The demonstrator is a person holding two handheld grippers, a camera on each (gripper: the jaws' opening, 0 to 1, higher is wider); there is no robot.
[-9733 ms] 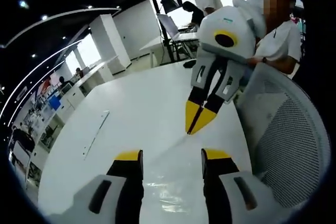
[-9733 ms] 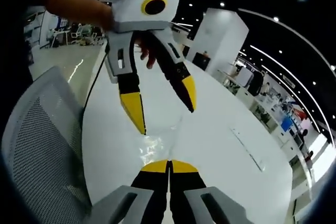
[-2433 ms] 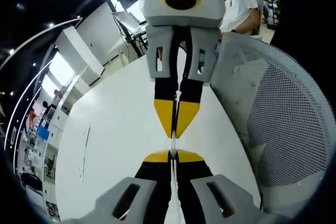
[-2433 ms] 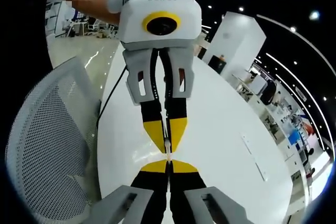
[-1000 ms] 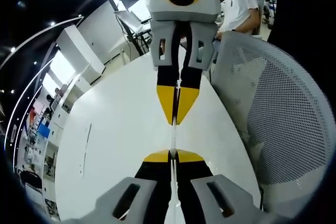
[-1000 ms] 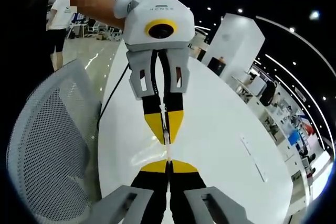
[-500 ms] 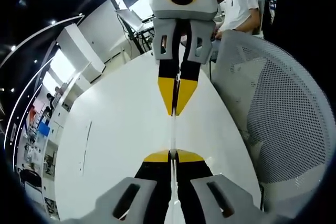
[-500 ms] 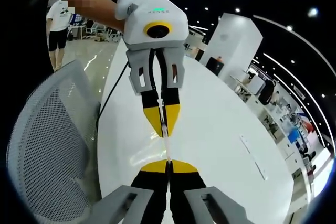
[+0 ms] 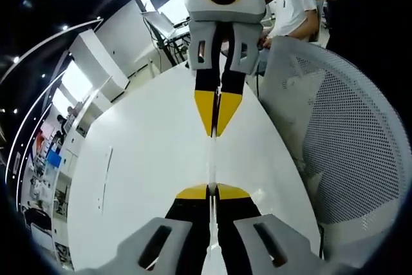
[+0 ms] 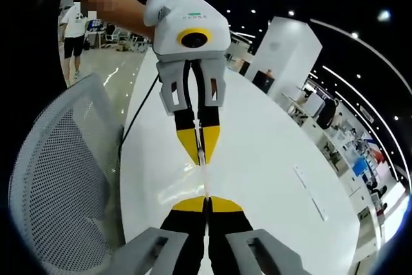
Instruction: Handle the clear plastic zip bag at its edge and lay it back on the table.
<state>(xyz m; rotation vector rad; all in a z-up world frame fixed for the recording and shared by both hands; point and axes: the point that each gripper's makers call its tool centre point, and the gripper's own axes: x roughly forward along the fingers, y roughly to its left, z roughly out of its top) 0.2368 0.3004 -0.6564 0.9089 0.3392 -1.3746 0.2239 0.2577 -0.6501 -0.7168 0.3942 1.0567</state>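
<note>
In the left gripper view, the left tongs (image 9: pixel 212 189) rise from the bottom with their yellow tips pressed together on the near edge of the clear plastic zip bag (image 9: pixel 212 162). The bag is seen edge-on here, as a thin pale line running up from those tips to the right tongs (image 9: pixel 218 127), which point down from the top and are likewise closed on the bag's far edge. The bag hangs stretched between the two pairs of tongs, above the white surface (image 9: pixel 148 159); its body is nearly invisible, so how much of it lies below that line is hard to make out.

In the right gripper view the same hold appears from the other side: the right tongs (image 10: pixel 206 201) pinch the bag (image 10: pixel 204 177) at the bottom, and the left tongs (image 10: pixel 201 152) grip it from above, with a hand (image 10: pixel 145 14) partly cut off behind their white housing. Faint glints on the surface (image 10: pixel 270 159) just left of the bag may be reflections from the plastic.

A white mesh chair back (image 9: pixel 347 140) stands beside the surface, its lower part cut off by the rim. A thin flat strip (image 10: pixel 308 194) lies on the surface well apart from the bag.
</note>
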